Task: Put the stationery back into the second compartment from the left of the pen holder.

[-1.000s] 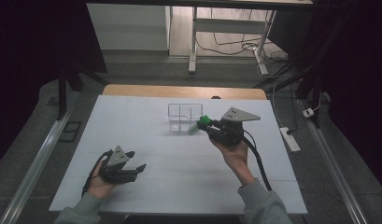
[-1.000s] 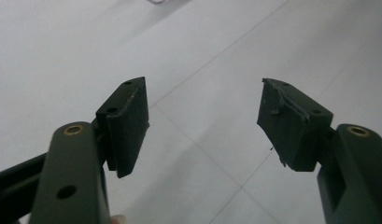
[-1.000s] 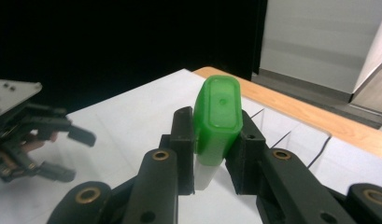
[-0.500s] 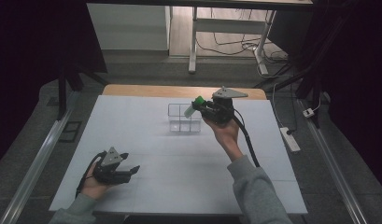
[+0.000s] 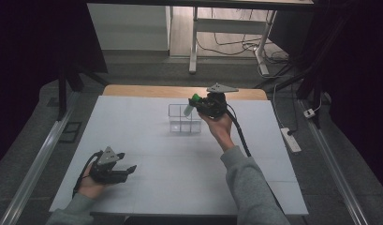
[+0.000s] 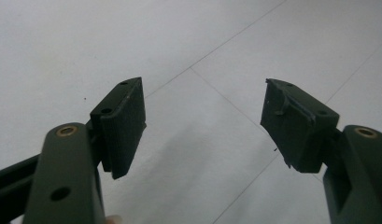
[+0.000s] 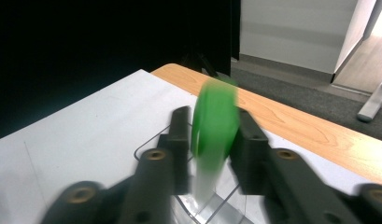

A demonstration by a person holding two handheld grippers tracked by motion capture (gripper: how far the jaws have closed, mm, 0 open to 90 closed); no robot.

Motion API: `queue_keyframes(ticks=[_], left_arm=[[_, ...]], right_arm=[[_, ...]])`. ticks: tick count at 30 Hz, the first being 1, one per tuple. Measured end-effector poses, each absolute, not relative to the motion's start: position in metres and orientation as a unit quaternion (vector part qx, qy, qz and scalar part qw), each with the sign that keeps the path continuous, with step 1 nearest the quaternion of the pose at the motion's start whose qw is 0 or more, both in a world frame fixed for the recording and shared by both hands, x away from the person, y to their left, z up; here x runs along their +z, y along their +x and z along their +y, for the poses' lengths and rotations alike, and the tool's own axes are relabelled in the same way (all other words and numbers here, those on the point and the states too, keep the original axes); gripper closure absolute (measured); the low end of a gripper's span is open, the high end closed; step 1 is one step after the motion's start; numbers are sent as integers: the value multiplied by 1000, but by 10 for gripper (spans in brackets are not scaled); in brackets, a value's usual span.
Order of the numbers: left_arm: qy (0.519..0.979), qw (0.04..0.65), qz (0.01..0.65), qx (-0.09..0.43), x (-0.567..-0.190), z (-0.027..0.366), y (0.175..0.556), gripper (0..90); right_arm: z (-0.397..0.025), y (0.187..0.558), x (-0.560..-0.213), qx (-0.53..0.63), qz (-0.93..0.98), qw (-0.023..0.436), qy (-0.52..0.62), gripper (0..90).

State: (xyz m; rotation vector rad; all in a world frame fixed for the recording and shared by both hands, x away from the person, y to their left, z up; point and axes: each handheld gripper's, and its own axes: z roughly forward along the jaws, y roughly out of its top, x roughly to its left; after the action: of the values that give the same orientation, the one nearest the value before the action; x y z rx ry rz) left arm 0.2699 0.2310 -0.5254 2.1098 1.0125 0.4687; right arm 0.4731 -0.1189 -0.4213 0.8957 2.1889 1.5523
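High view shows us at a white table top crossed by faint seam lines, with a strip of bare wood along its far edge in the upper middle of the frame. Beyond it the room is dim: grey floor, white table legs and loose cables at the top, a white power strip on the floor at the right, and metal rails running down both sides.

Our right gripper is raised just above centre, at the right side of a clear divided holder that stands on the white top. Its jaws are closed on a green-capped tube. In the high view the tube's long axis tilts, with the green cap up and to the right and the pale body slanting down and left over the back right part of the holder; we cannot tell whether it touches the holder. In the right gripper view the tube is blurred, nearly upright between the jaws, cap at the top, pale lower end pointing down at the holder's clear rim at the bottom of the frame.

Our left gripper lies low on the white top in the lower left, well apart from the holder. In the left gripper view its jaws stand wide apart with nothing between them, over bare white surface.
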Motion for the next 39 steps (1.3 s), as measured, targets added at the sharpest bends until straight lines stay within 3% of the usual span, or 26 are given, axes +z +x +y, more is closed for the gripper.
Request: queue_keyframes(ticks=[4, 7, 27, 39], left_arm=[[823, 368, 393, 182, -525, 230, 269, 302], [823, 368, 393, 182, -525, 230, 269, 300], [823, 368, 395, 175, -525, 228, 270, 298], [825, 367, 393, 171, -525, 224, 271, 298]], right_arm=[[-120, 470, -421, 531, 769, 155, 319, 470], [-126, 462, -419, 529, 771, 154, 319, 434], [-246, 361, -454, 470, 804, 168, 324, 413], [-282, 335, -484, 443, 814, 167, 337, 402]])
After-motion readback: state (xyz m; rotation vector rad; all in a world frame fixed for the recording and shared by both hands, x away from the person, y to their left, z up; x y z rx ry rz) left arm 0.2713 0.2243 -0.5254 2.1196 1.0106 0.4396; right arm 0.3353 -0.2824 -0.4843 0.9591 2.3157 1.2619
